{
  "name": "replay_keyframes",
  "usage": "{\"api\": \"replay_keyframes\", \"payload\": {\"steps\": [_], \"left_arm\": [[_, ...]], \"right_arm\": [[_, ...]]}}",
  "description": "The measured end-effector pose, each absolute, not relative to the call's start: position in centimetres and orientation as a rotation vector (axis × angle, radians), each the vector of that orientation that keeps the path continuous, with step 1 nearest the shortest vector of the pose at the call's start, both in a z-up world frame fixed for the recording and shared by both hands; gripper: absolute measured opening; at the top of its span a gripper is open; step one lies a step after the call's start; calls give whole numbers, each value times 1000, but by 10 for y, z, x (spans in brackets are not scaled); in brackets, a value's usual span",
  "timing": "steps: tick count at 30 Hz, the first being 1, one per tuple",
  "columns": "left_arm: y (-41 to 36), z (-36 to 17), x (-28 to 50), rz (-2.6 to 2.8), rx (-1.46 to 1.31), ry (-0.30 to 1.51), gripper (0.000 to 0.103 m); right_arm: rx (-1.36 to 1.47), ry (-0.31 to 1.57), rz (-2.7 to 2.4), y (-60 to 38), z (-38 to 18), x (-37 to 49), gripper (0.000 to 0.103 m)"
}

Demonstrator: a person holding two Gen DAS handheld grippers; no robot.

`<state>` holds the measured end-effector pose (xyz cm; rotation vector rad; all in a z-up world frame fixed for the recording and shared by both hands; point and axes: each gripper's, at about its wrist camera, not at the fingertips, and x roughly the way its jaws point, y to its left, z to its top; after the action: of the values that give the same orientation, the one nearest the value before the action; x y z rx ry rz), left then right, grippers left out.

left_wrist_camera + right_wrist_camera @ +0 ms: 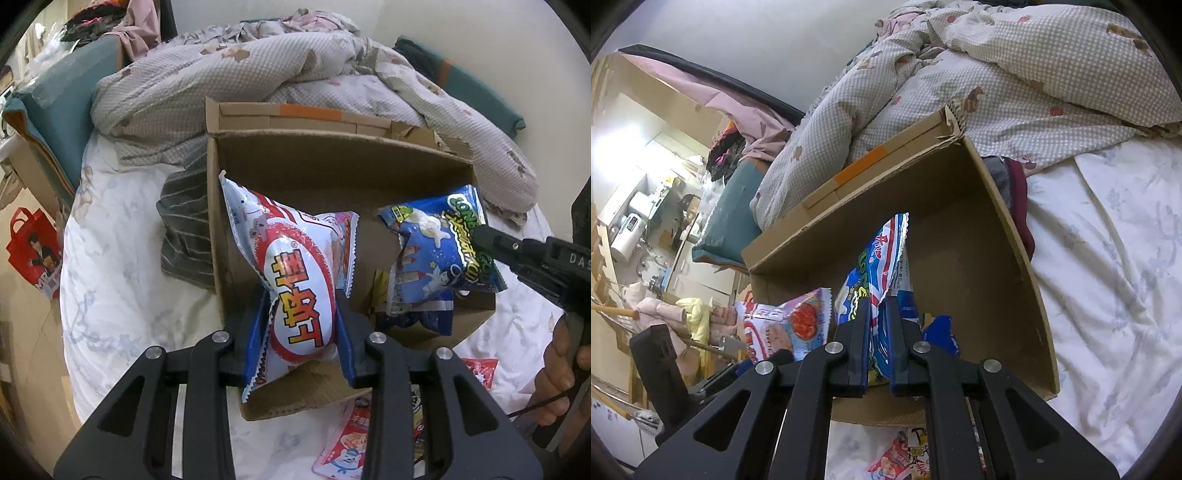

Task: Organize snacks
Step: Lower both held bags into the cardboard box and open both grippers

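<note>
An open cardboard box stands on the bed. My left gripper is shut on a white and red snack bag, its blue pads pressing the bag's lower half, and the bag hangs over the box's left side. My right gripper is shut on a blue snack bag, held above the box's inside. In the left wrist view the blue bag hangs at the box's right side, pinched by the right gripper. The white and red bag shows at left in the right wrist view.
Loose snack packets lie on the white sheet in front of the box. A rumpled checked duvet is piled behind it, and a striped grey cloth lies at its left. A hand holds the right gripper. A red bag sits on the floor.
</note>
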<state>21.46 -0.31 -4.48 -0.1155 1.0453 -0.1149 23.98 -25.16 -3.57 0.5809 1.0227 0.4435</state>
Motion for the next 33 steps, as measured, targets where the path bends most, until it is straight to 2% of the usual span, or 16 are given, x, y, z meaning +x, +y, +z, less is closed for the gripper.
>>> {"api": "replay_keyframes", "payload": {"steps": [7,8,10,12,13,14,25,27,29,31,33], "left_arm": [[-5,-43,212,-116,-104,1026,32],[-5,-42,212,-110,-101,1021,35],[-5,-41,212,-92,-92,1020,59],[-4,-38,210,-119,-121,1011,76],[-4,-37,209,-122,-121,1007,78],[-6,-35,209,-116,-109,1004,83],[0,-23,204,-166,-176,964,85],[-5,-31,209,-188,-204,1013,80],[-9,-41,213,-190,-207,1044,79],[-15,-53,221,-201,-204,1084,70],[-18,-60,227,-254,-252,1101,67]], "right_arm": [[590,1029,471,-246,-37,240,12],[585,1022,468,-246,-36,240,13],[587,1009,476,-245,-33,239,17],[583,1014,480,-245,-32,239,35],[583,1020,475,-245,-33,240,61],[586,1014,467,-246,-33,239,78],[567,979,406,-255,-26,238,79],[585,984,403,-259,-26,237,79],[599,990,401,-263,-27,237,79],[621,989,397,-268,-26,236,79],[638,985,403,-271,-25,235,79]]}}
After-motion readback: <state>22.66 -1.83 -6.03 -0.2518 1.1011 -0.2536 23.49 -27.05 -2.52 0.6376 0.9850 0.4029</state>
